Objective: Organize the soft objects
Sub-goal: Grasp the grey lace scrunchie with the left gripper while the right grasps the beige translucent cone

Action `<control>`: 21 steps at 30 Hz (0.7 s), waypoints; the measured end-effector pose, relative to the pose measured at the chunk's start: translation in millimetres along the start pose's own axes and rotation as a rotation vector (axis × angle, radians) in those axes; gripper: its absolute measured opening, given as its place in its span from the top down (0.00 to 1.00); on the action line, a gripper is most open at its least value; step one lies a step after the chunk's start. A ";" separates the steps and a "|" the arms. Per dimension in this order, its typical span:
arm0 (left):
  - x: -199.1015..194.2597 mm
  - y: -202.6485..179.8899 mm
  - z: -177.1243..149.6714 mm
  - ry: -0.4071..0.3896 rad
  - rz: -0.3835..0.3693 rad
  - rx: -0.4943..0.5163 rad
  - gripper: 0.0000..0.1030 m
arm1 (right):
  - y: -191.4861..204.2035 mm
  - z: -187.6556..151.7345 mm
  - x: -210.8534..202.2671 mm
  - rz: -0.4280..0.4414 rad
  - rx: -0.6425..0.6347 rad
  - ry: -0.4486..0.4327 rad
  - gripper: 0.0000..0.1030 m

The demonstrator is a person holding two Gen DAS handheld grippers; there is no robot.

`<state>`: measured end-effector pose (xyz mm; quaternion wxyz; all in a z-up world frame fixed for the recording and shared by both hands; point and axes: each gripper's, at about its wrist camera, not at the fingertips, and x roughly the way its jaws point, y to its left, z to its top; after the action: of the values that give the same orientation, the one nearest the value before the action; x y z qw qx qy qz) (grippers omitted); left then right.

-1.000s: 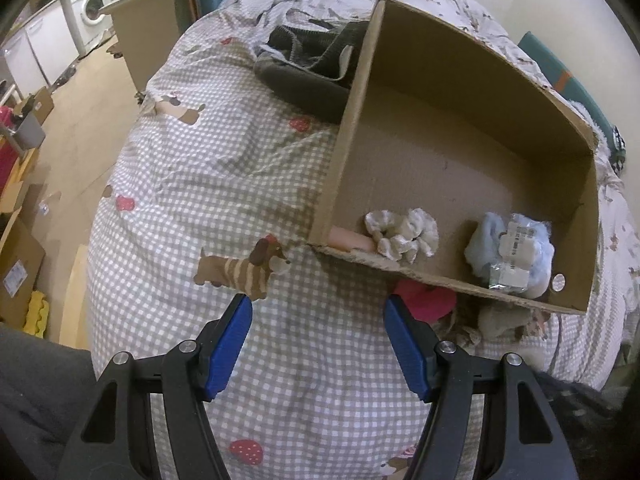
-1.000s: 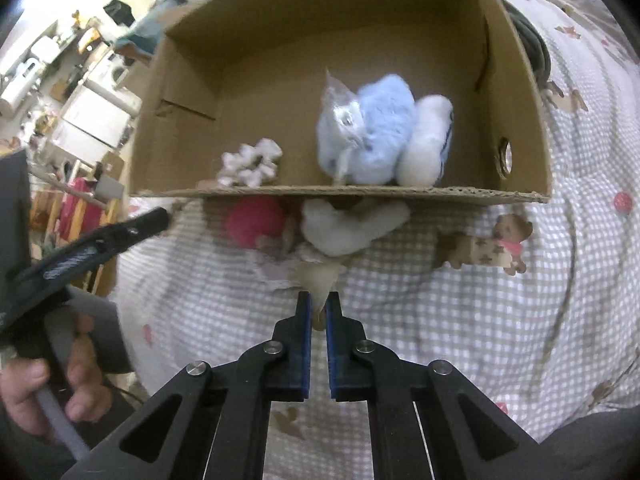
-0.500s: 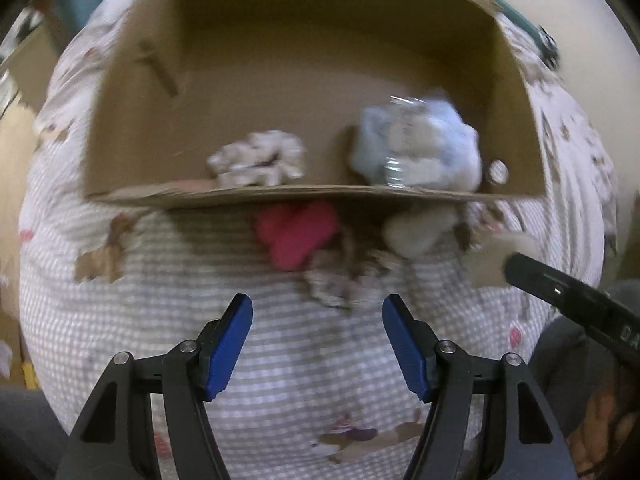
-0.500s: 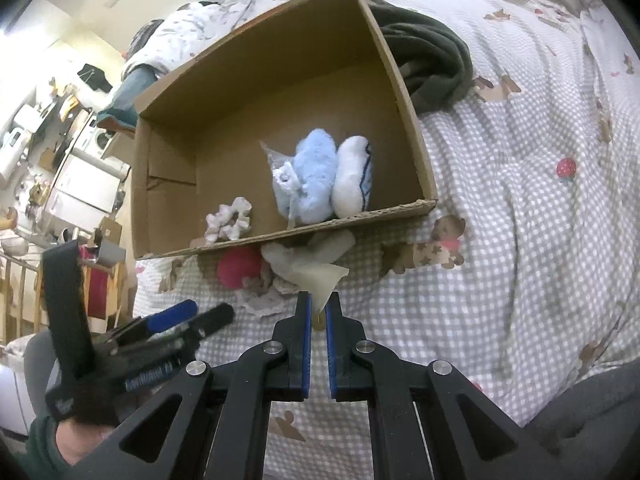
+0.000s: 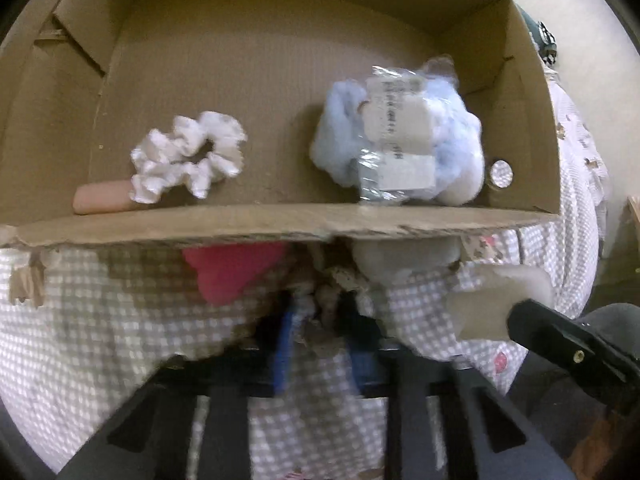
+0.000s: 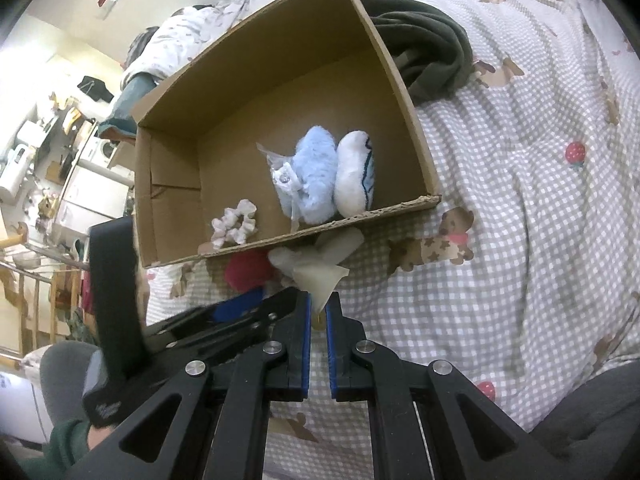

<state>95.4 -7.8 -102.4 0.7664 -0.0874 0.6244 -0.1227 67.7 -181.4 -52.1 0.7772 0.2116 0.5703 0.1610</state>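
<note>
A cardboard box [image 5: 280, 224] lies on the checked bedspread and holds a white scrunchie [image 5: 188, 156], a pink piece [image 5: 100, 198] and a pale blue plush in plastic wrap [image 5: 396, 148]. In front of the box lie a red soft item [image 5: 232, 272], a white plush [image 5: 404, 256] and a patterned scrunchie [image 5: 320, 300]. My left gripper [image 5: 320, 320], blurred, has closed around that patterned scrunchie. My right gripper [image 6: 318, 312] is shut on a cream foam piece [image 6: 320, 280], held above the bed just right of the left gripper; it also shows in the left wrist view [image 5: 500, 300].
A dark green garment [image 6: 424, 52] lies beside the box's right wall. The bedspread [image 6: 520, 220] stretches to the right. Room furniture and appliances [image 6: 48, 152] stand far left beyond the bed.
My left gripper moved forward to the pile in front of the box and closed from wide open onto the patterned scrunchie. My right gripper kept its hold on the foam piece.
</note>
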 end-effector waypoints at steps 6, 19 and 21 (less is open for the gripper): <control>-15.1 4.1 -8.1 0.023 -0.023 0.041 0.90 | -0.6 0.6 -1.2 0.019 0.009 0.005 0.91; -76.0 38.4 -51.7 -0.045 0.146 -0.032 0.90 | 5.5 -1.7 4.1 0.006 -0.018 0.020 0.91; -89.4 50.0 -62.3 -0.089 0.179 -0.051 0.90 | 8.0 -3.3 5.8 0.001 -0.030 0.021 0.91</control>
<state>21.3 67.7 -45.8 0.7987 -0.0563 0.5982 -0.0339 66.2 -171.2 -53.6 0.7741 0.1984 0.5760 0.1722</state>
